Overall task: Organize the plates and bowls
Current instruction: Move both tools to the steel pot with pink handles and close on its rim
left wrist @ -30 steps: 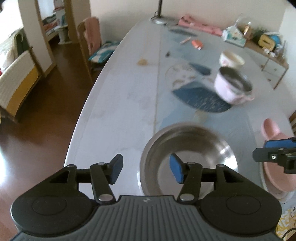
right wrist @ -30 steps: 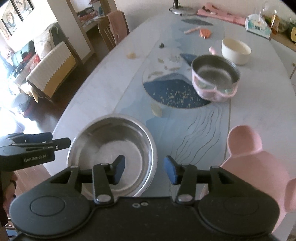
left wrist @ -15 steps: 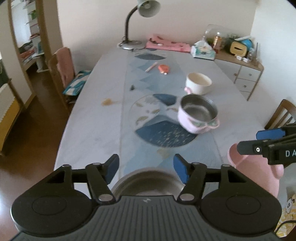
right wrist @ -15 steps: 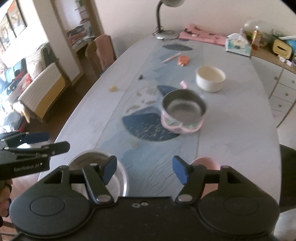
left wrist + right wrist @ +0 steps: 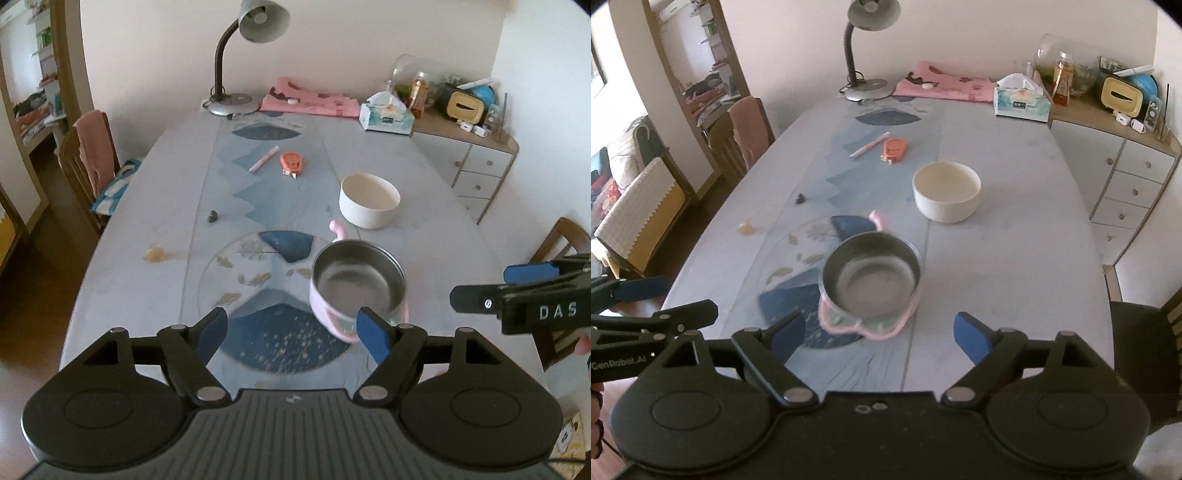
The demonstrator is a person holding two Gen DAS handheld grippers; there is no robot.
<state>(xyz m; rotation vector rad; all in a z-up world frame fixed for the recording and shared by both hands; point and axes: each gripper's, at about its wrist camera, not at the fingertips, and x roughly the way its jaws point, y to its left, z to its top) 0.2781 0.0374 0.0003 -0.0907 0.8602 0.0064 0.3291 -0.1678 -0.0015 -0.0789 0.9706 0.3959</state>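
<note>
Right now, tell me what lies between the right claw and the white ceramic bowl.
Only the pink steel-lined pot sits between the right claw and the white ceramic bowl, seen in the right wrist view.

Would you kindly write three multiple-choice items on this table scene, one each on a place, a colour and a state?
1. Where does the white bowl stand relative to the steel pot?
A. Farther up the table, nearer the lamp
B. Inside the pot
C. On the floor

2. What colour is the pot's outer shell?
A. Green
B. Pink
C. Black

3. How are the right gripper and the left gripper?
A. Both open, holding nothing
B. Both shut on the pot
C. One shut on the bowl

Answers: 1 A, the bowl sits beyond the pot, apart from it. 2 B, a pink rim and handle wrap the steel. 3 A, wide gaps show between both pairs of blue pads.
</note>
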